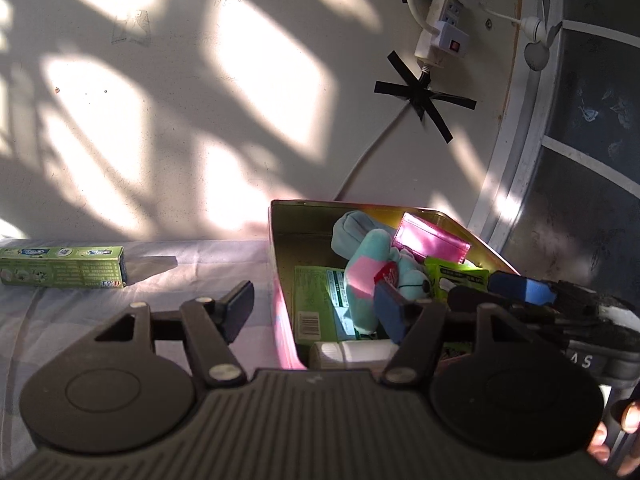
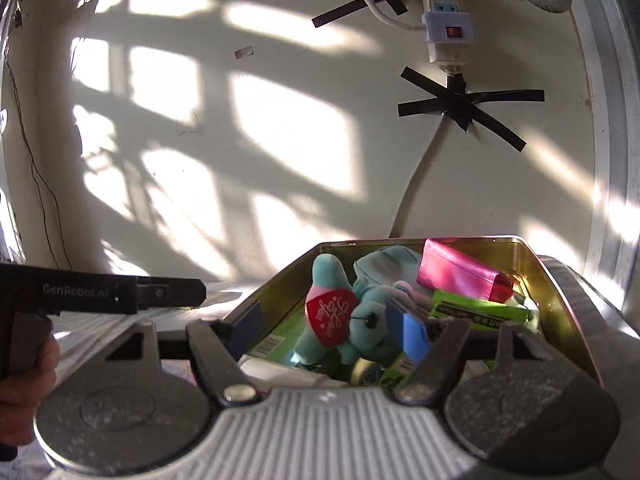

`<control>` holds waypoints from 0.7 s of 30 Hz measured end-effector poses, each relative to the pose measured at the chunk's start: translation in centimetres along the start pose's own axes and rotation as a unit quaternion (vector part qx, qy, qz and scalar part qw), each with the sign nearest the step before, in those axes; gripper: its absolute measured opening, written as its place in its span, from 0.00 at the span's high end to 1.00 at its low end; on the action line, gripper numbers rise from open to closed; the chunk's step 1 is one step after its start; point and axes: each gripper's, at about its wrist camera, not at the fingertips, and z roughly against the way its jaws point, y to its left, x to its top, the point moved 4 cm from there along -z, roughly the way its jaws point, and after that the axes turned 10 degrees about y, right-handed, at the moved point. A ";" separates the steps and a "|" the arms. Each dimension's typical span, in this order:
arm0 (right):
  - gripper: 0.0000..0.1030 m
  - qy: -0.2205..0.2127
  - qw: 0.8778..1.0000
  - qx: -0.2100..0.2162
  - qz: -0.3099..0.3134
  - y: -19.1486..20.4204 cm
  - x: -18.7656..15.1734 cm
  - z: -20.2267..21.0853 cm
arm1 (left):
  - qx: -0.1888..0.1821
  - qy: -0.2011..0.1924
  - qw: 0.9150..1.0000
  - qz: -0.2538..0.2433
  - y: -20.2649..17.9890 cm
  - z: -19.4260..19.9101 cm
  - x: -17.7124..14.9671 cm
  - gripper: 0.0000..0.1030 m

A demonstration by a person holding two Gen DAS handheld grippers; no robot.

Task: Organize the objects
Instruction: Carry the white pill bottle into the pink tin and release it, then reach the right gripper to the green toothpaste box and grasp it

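An open tin [image 1: 280, 248] [image 2: 560, 304] with a gold inside stands on the sheet. In it lie a teal plush toy [image 1: 368, 276] [image 2: 348, 320] with a red heart, a pink wallet [image 1: 428, 240] [image 2: 456, 276], green boxes [image 1: 316, 304] [image 2: 480, 310] and a white tube [image 1: 352, 354]. My left gripper [image 1: 316, 312] [image 2: 180, 294] is open, straddling the tin's left wall. My right gripper [image 2: 328, 326] [image 1: 500, 292] is open over the tin, with the plush between its fingers but not pressed. A green toothpaste box [image 1: 64, 266] lies on the sheet to the left.
The tin sits close to a sunlit wall. A white power strip [image 1: 440, 28] [image 2: 448, 20] and its cable [image 1: 360, 168] are taped there with black tape. A window frame [image 1: 520, 120] runs down the right. A hand [image 2: 24, 360] holds the left gripper's handle.
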 end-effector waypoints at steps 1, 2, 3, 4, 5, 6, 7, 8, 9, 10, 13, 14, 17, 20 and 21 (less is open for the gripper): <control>0.31 -0.001 1.000 0.004 -0.011 0.2 0.2 0.3 | 0.003 -0.005 1.000 0.001 0.3 0.8 -0.5 0.31; 0.31 -0.003 1.000 0.006 -0.018 0.4 0.5 0.5 | 0.003 -0.007 1.000 0.002 0.5 1.4 -0.9 0.31; 0.30 -0.004 1.000 0.006 -0.023 0.7 0.8 0.5 | 0.005 -0.009 1.000 0.002 0.7 1.8 -1.2 0.31; 0.30 -0.003 1.000 0.007 -0.027 1.2 0.8 0.6 | 0.009 -0.009 1.000 0.002 1.0 2.4 -1.7 0.31; 0.30 -0.001 1.000 0.011 -0.029 1.7 0.8 0.6 | 0.014 -0.009 1.000 0.000 1.2 2.7 -2.0 0.31; 0.30 0.001 0.999 0.014 -0.030 2.1 0.9 0.6 | 0.019 -0.008 1.000 -0.002 1.6 3.1 -2.4 0.31; 0.30 0.002 0.999 0.013 -0.030 2.5 1.1 0.4 | 0.024 -0.009 1.000 -0.003 2.0 3.4 -2.7 0.31; 0.30 0.004 1.000 0.011 -0.028 3.0 1.2 0.2 | 0.032 -0.011 0.999 -0.004 2.5 3.8 -3.0 0.31; 0.30 0.005 1.000 0.008 -0.026 3.5 1.2 0.0 | 0.040 -0.013 0.999 -0.004 3.1 4.2 -3.2 0.31; 0.30 0.007 1.000 0.004 -0.026 4.0 1.2 -0.1 | 0.048 -0.014 0.999 -0.003 3.8 4.5 -3.5 0.31; 0.30 0.013 0.999 -0.016 -0.026 5.2 1.2 -0.7 | 0.074 -0.018 0.997 0.009 6.3 5.4 -4.2 0.31; 0.30 0.016 0.999 -0.026 -0.024 5.7 1.1 -0.9 | 0.083 -0.018 0.996 0.014 7.3 5.6 -4.4 0.31; 0.30 0.021 0.998 -0.053 -0.014 7.0 0.9 -1.6 | 0.113 -0.014 0.993 0.032 10.1 5.8 -5.3 0.31; 0.30 0.027 0.998 -0.061 -0.003 8.5 0.7 -2.4 | 0.129 -0.009 0.990 0.053 12.6 6.0 -5.9 0.31; 0.30 0.029 0.998 -0.064 0.002 8.9 0.7 -2.6 | 0.138 -0.009 0.989 0.057 13.5 6.1 -6.1 0.31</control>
